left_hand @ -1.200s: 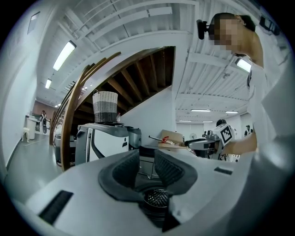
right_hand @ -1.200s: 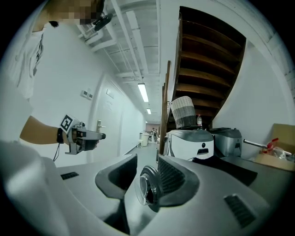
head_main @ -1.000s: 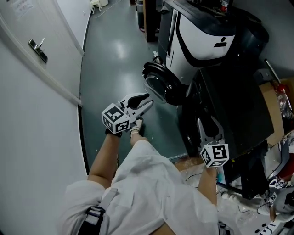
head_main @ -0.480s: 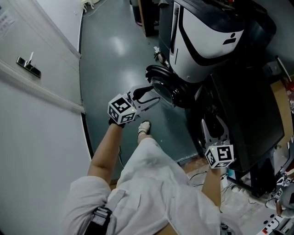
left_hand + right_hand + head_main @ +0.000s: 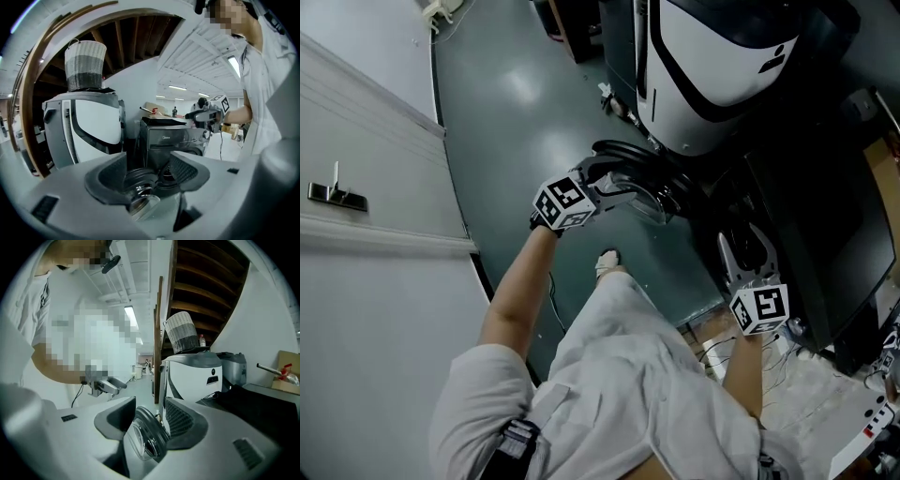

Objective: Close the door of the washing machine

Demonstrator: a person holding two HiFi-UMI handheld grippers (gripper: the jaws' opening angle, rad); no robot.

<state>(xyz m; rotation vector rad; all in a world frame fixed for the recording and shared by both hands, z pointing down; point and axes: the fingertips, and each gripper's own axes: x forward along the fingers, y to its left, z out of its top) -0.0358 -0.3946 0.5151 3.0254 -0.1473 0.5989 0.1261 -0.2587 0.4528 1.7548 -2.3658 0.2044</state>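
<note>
The dark washing machine stands at the right of the head view, with its round glass door swung open towards the floor. My left gripper is at the door's outer rim. Its jaws are opening, and in the left gripper view the door shows in the gap of the left gripper, with no pad pressing on it. My right gripper hangs before the machine's front, its jaws opening with nothing between them. In the right gripper view the door lies beyond the gap of the right gripper.
A white-and-black appliance stands beside the machine, with a woven basket on top. A white wall panel with a handle runs along the left. Cables and clutter lie at the bottom right. My foot is on the green floor.
My left gripper has swung from above the floor over to the door's rim, and its jaws have widened. The right gripper has shifted a little along the machine's front.
</note>
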